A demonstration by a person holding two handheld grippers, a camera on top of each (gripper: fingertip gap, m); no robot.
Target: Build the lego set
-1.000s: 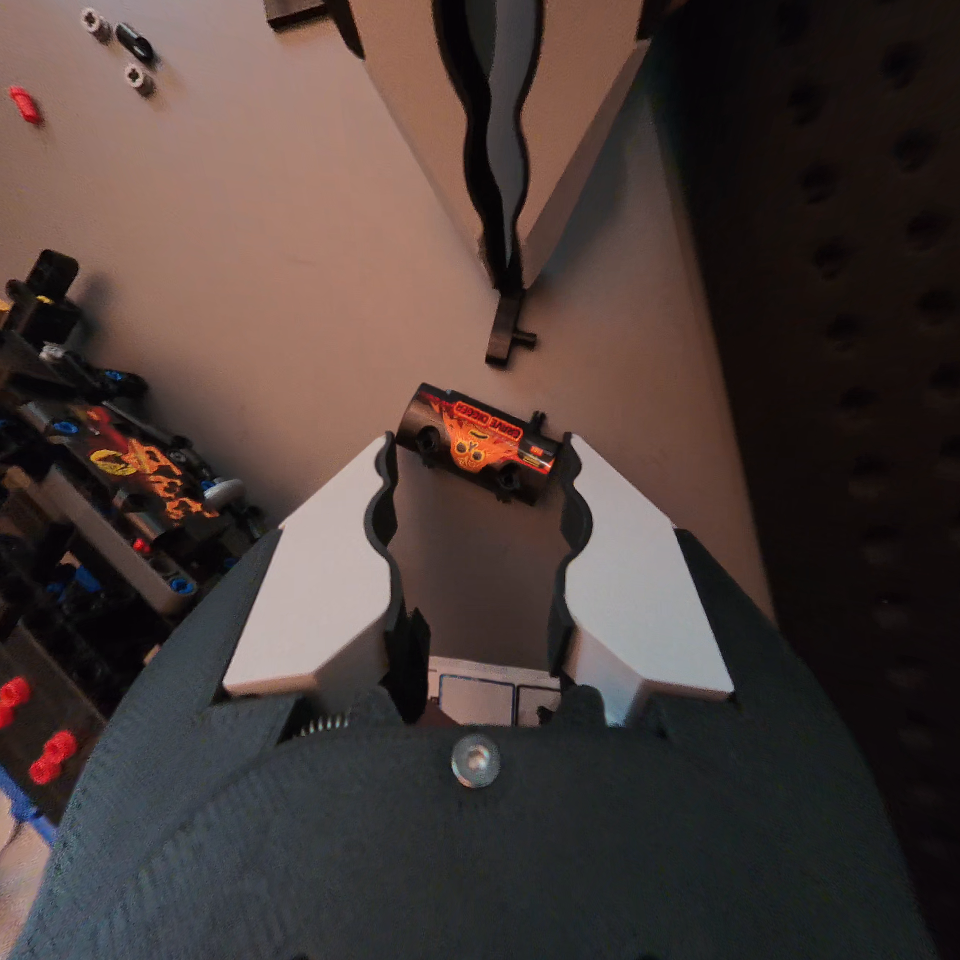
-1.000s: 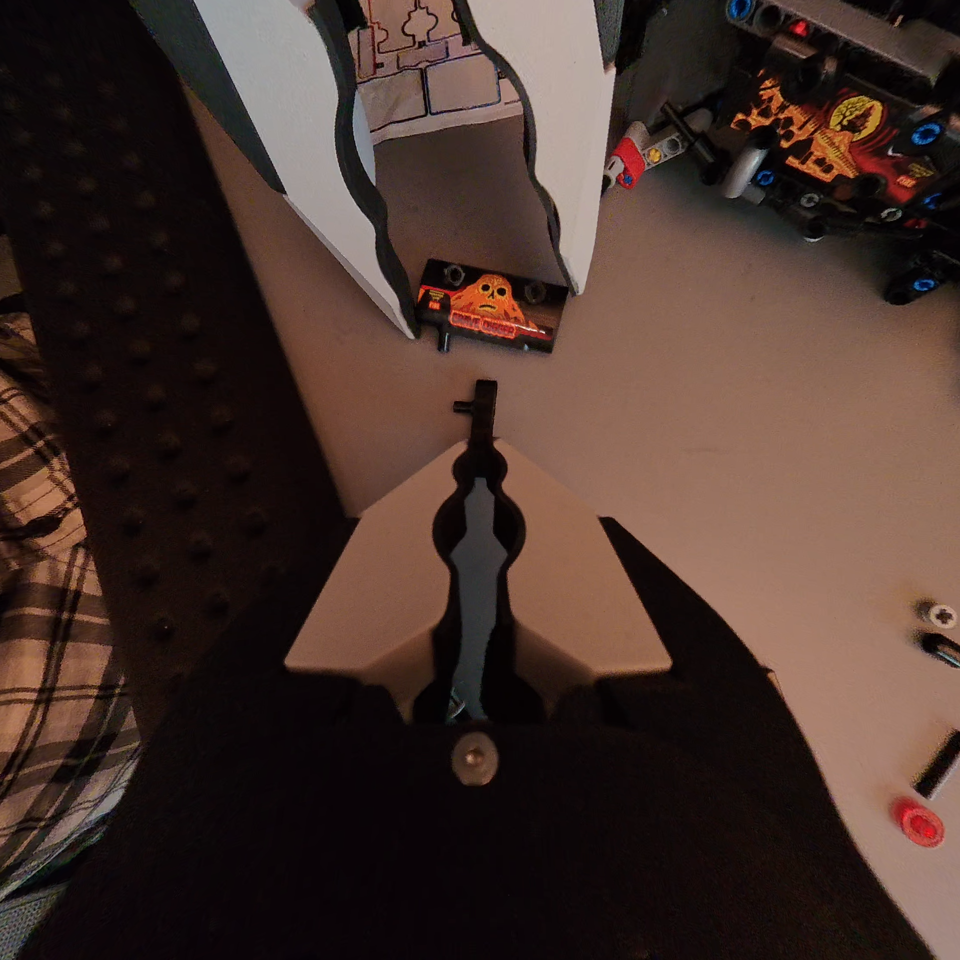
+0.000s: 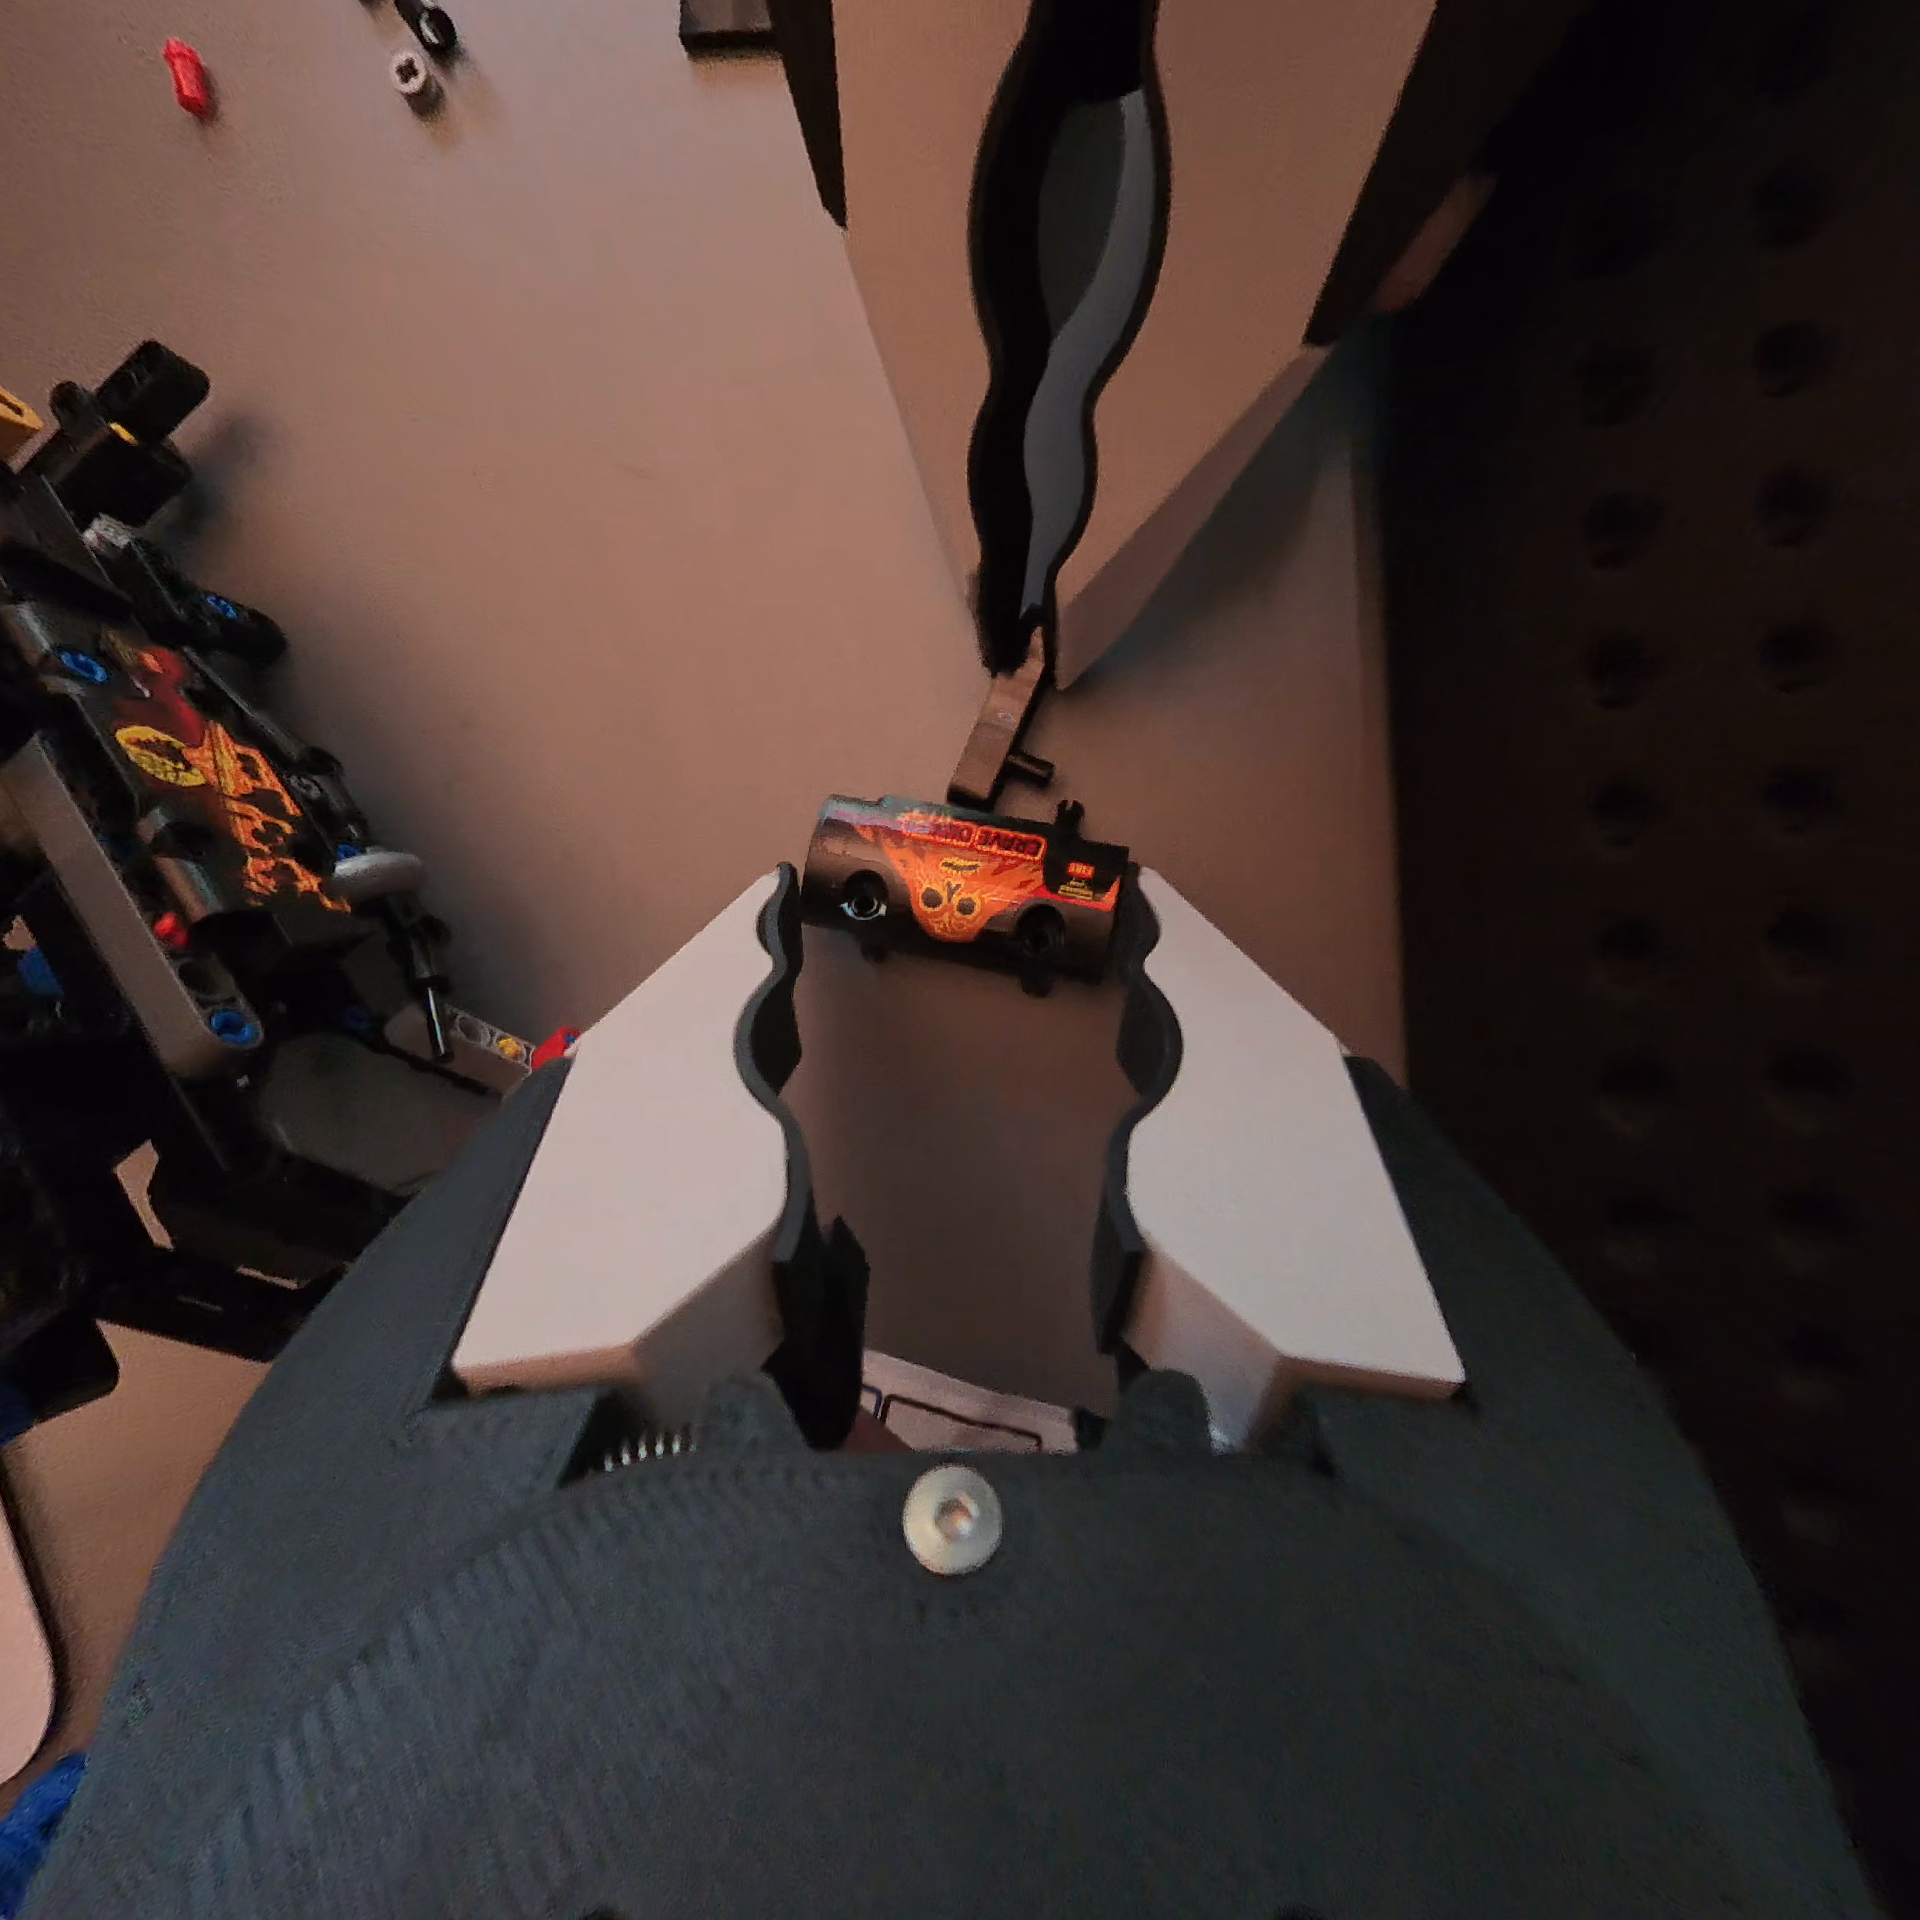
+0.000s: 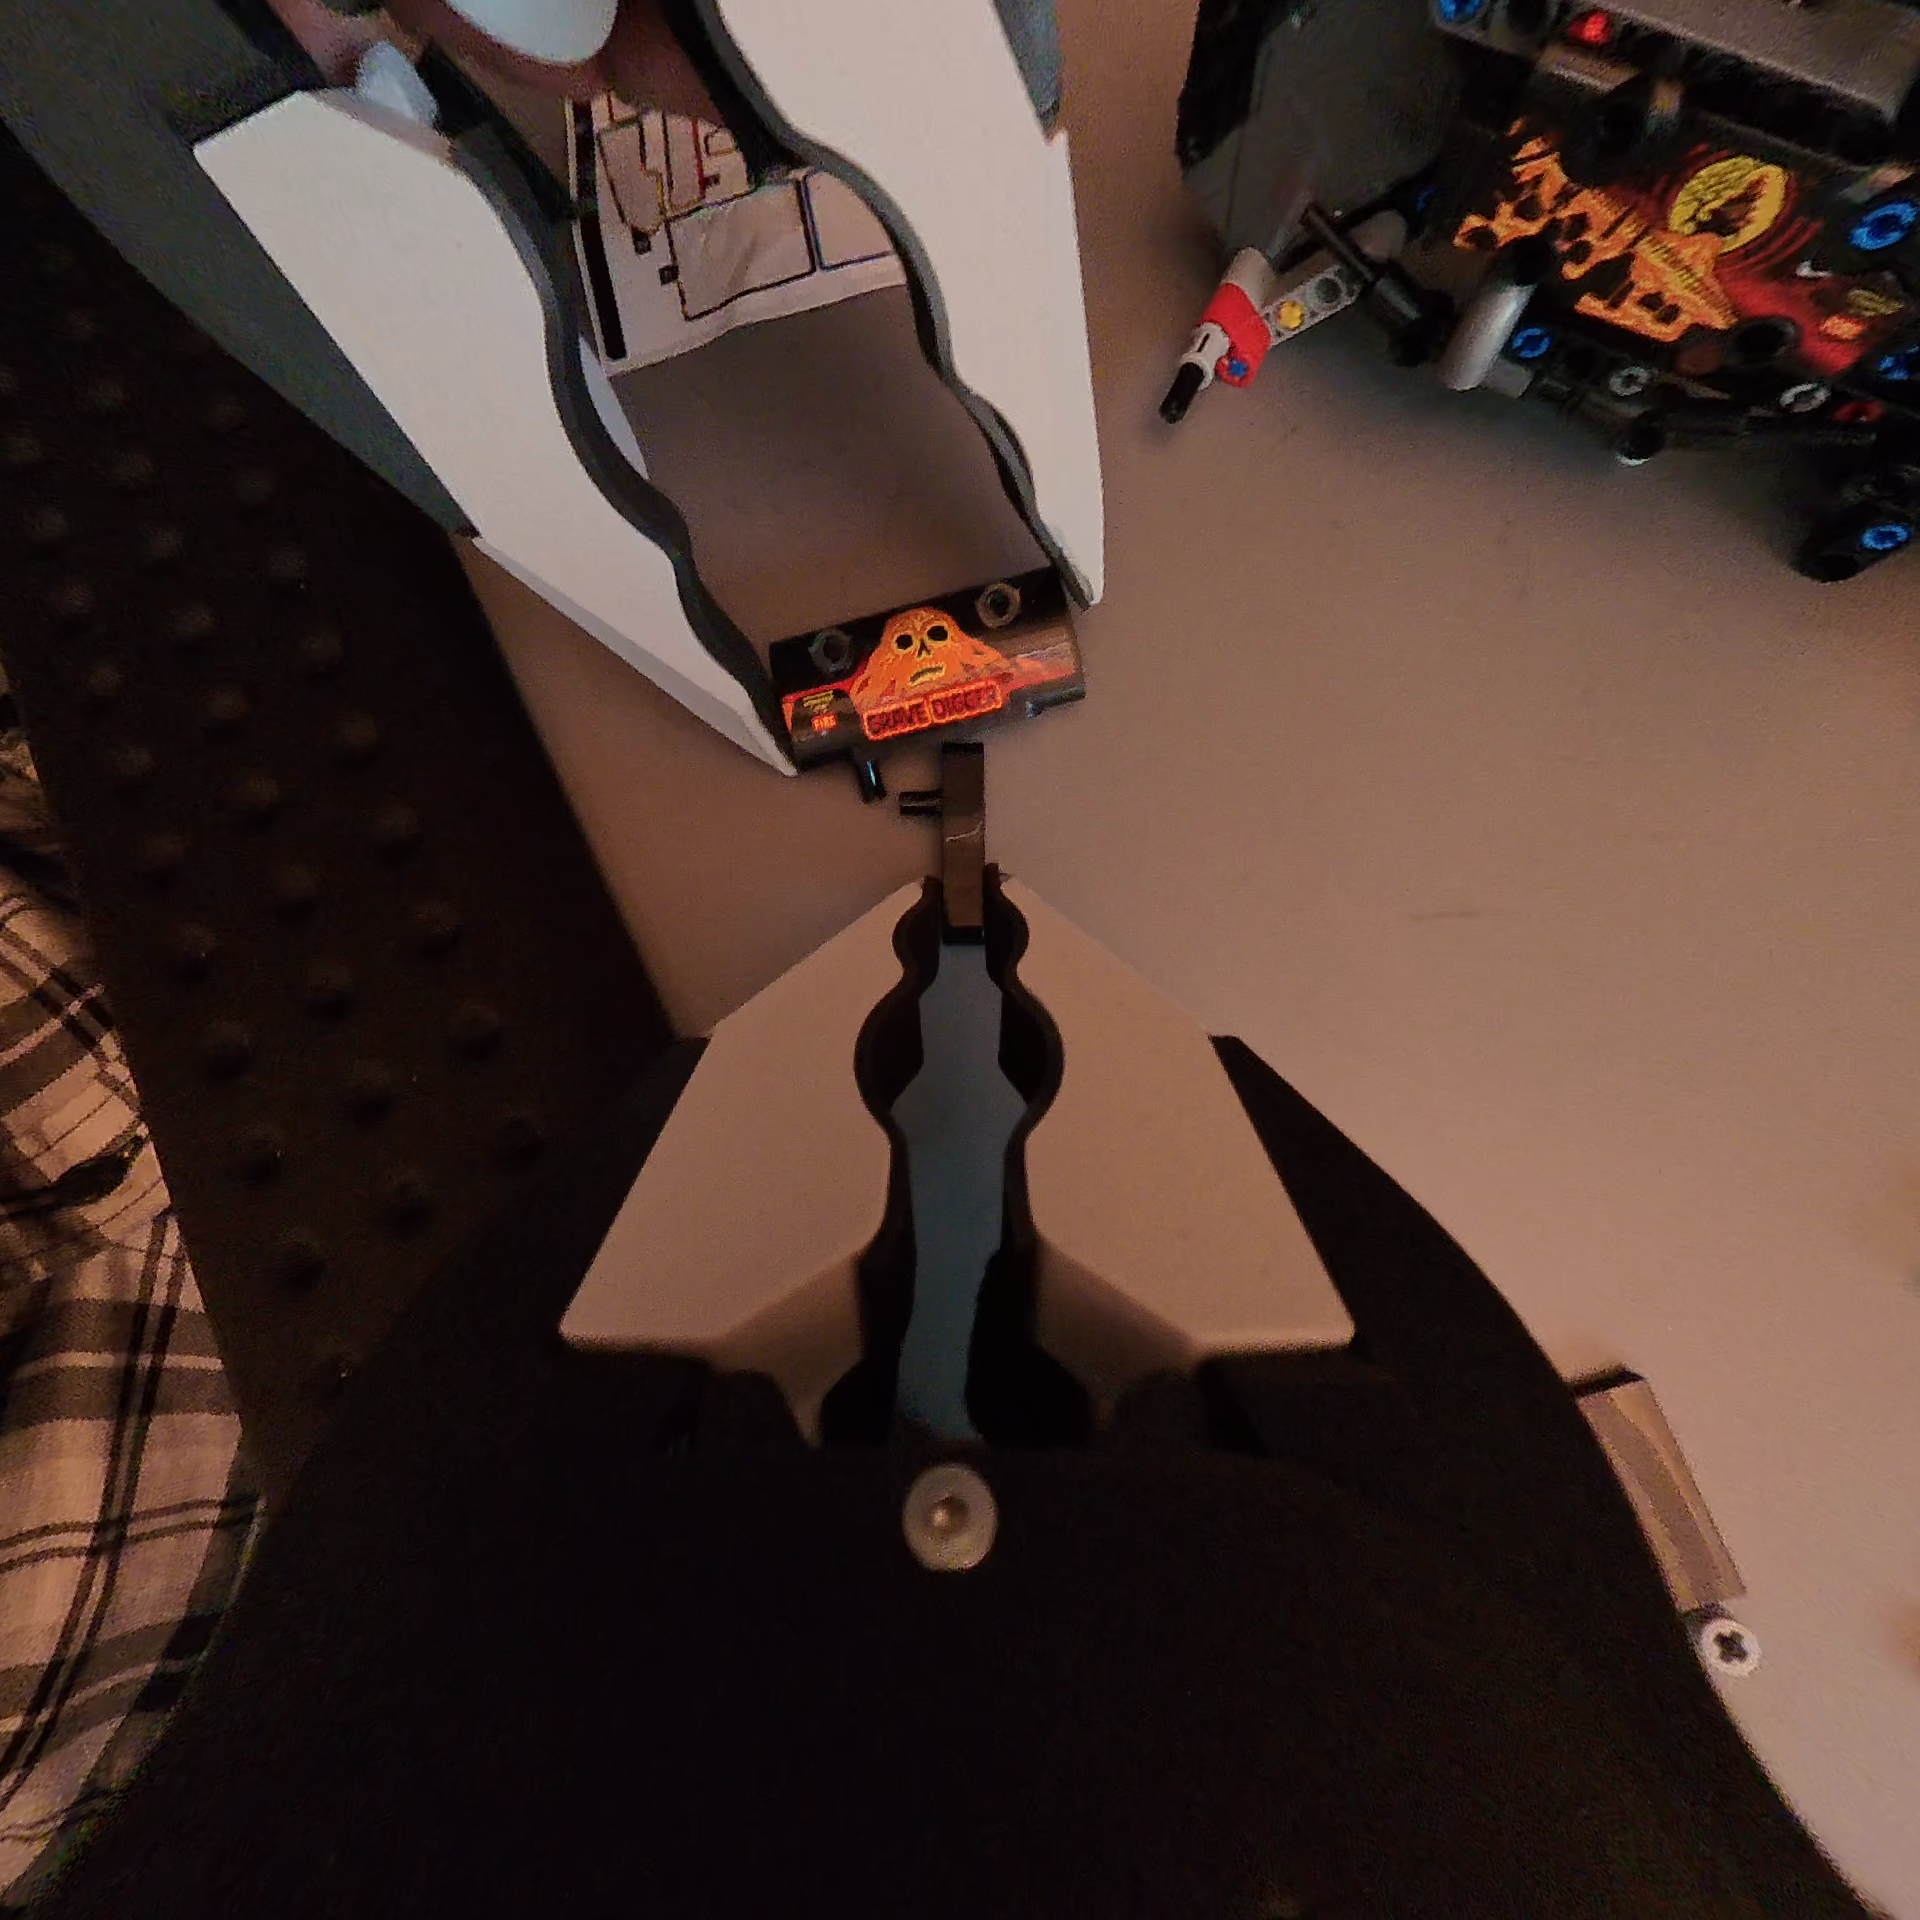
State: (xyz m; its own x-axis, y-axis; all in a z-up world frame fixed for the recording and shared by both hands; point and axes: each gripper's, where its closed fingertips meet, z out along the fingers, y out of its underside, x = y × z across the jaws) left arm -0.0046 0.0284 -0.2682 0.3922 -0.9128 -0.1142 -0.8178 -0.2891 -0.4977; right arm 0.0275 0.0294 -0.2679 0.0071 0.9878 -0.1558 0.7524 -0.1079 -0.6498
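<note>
A black panel with an orange skull sticker (image 3: 966, 894) sits between the tips of my left gripper (image 3: 961, 883), which is shut on its two ends and holds it low over the table. It also shows in the right wrist view (image 4: 930, 675), gripped by the left gripper (image 4: 930, 681). My right gripper (image 4: 961, 881) is shut on a thin black connector piece with a side peg (image 4: 961, 821). The connector's tip is just short of the panel's long edge. In the left wrist view, the right gripper (image 3: 1023, 649) comes in from above with the connector (image 3: 1003, 732).
A partly built black vehicle with orange stickers (image 3: 187, 831) stands on the left; it shows at the upper right in the right wrist view (image 4: 1662, 260). Small loose parts (image 3: 187, 88) lie far off. A dark studded mat (image 3: 1662, 935) borders the table (image 4: 1455, 831). A printed sheet (image 4: 717, 229) lies under the left gripper. My hands' fingertips stand some 4 cm from each other.
My right gripper has moved the black connector toward the panel, so the gap between them has nearly closed. My left gripper still holds the panel in about the same place.
</note>
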